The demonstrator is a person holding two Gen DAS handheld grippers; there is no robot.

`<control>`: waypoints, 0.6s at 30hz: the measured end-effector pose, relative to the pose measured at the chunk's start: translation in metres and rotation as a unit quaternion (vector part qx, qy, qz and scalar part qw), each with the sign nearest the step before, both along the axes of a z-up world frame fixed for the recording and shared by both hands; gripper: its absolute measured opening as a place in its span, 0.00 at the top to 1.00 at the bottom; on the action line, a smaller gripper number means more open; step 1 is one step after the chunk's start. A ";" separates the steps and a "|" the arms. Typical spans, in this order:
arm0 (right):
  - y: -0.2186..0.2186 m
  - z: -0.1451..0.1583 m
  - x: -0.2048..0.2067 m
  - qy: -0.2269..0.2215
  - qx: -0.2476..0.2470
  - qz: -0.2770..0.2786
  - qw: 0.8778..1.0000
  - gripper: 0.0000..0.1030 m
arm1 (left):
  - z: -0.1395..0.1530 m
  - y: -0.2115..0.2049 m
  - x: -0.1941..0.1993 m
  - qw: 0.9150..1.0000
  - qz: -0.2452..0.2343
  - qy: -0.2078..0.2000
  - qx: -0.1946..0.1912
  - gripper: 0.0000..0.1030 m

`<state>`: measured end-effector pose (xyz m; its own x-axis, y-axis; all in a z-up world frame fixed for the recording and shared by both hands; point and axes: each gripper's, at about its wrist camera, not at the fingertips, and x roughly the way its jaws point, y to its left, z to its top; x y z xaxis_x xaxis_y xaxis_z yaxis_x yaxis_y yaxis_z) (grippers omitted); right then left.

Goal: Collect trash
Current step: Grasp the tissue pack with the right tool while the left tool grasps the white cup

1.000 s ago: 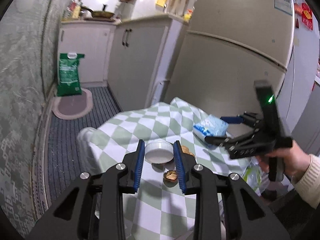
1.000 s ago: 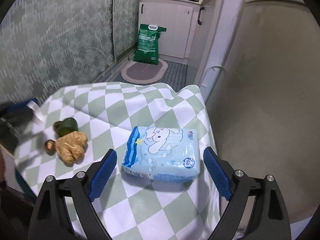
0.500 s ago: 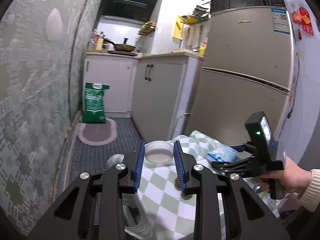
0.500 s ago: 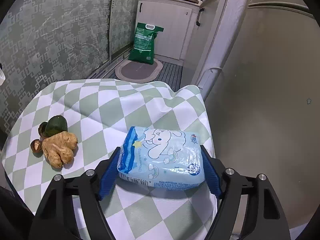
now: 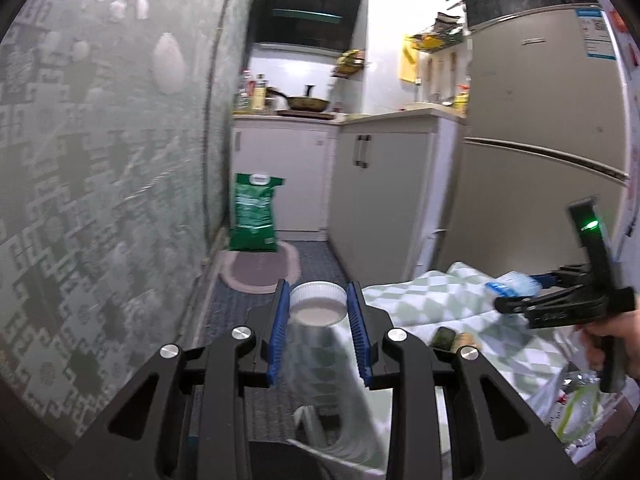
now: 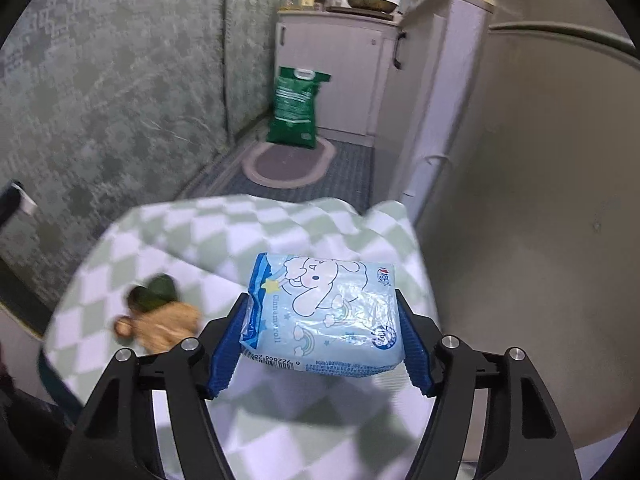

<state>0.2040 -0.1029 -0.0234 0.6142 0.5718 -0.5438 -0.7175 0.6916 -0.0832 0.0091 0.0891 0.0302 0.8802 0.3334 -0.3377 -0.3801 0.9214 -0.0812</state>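
Note:
My left gripper point(image 5: 318, 316) is shut on a clear plastic jar with a white lid point(image 5: 318, 299), held in the air left of the table. My right gripper point(image 6: 322, 330) is shut on a light blue tissue pack point(image 6: 324, 316) with a cartoon print, lifted above the green-checked tablecloth point(image 6: 208, 236). The right gripper with the pack also shows in the left wrist view point(image 5: 520, 286). A ginger root point(image 6: 168, 330), a dark green scrap point(image 6: 154, 296) and a small brown piece point(image 6: 123, 327) lie on the cloth to the left.
A fridge point(image 5: 540, 152) stands close behind the table. White cabinets point(image 5: 384, 176), a green sack point(image 5: 254, 216) and an oval mat point(image 5: 260, 272) are on the floor beyond. A patterned wall point(image 5: 100, 184) runs along the left. Plastic bags point(image 5: 576, 408) hang at the right.
My left gripper has lifted the jar off the table and swung left. My right gripper has closed on the tissue pack and raised it off the cloth.

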 end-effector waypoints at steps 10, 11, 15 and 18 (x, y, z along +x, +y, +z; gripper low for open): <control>0.034 0.027 -0.049 0.000 0.034 0.082 0.996 0.33 | -0.009 0.032 -0.036 0.996 0.082 0.020 -0.011 0.69; 0.038 0.030 -0.055 0.000 0.036 0.091 0.995 0.33 | -0.010 0.035 -0.041 0.996 0.088 0.023 -0.012 0.69; 0.053 0.034 -0.077 0.005 0.040 0.120 0.992 0.33 | -0.018 0.046 -0.057 0.993 0.110 0.040 -0.019 0.69; 0.066 0.035 -0.091 0.007 0.036 0.142 0.989 0.33 | -0.025 0.052 -0.067 0.990 0.123 0.062 -0.027 0.69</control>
